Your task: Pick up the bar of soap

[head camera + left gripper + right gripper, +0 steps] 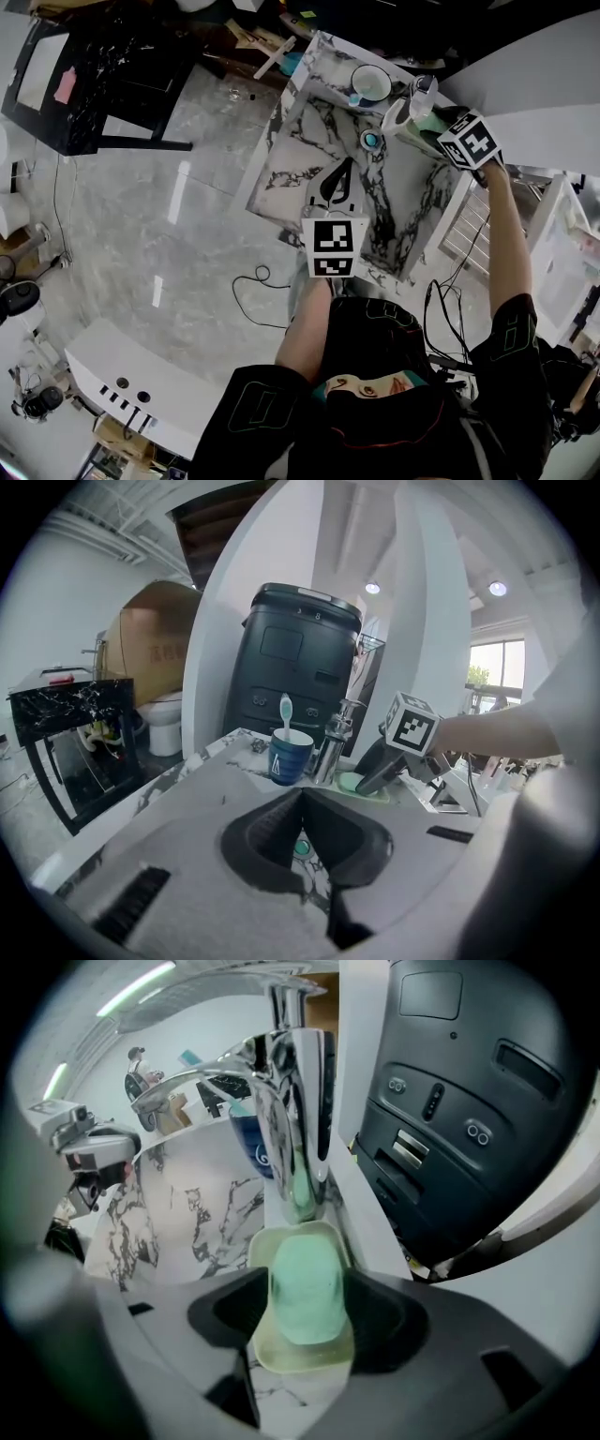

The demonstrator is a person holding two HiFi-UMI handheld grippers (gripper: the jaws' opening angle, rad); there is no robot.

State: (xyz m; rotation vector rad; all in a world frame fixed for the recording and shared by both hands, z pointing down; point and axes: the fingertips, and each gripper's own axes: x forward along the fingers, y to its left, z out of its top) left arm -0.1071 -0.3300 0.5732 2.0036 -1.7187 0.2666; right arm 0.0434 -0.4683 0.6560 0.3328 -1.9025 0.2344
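The pale green bar of soap (305, 1288) lies in a cream soap dish (281, 1354) on the marble counter, just in front of a chrome pump bottle (298, 1101). My right gripper (305, 1283) is lowered over the dish with a jaw on each side of the bar, open. From the left gripper view the dish (349, 782) shows behind the blue cup, with the right gripper (377, 776) tipped down onto it. In the head view the right gripper (419, 119) is at the counter's far right corner. My left gripper (343, 169) hovers over the counter's near side, shut and empty.
A blue cup with a toothbrush (289, 757) and the chrome pump bottle (333, 747) stand beside the dish. A teal sink plug (372, 141) sits in the marble counter (300, 150). A tall black bin (295, 677) stands behind the counter. Cables trail on the floor (258, 281).
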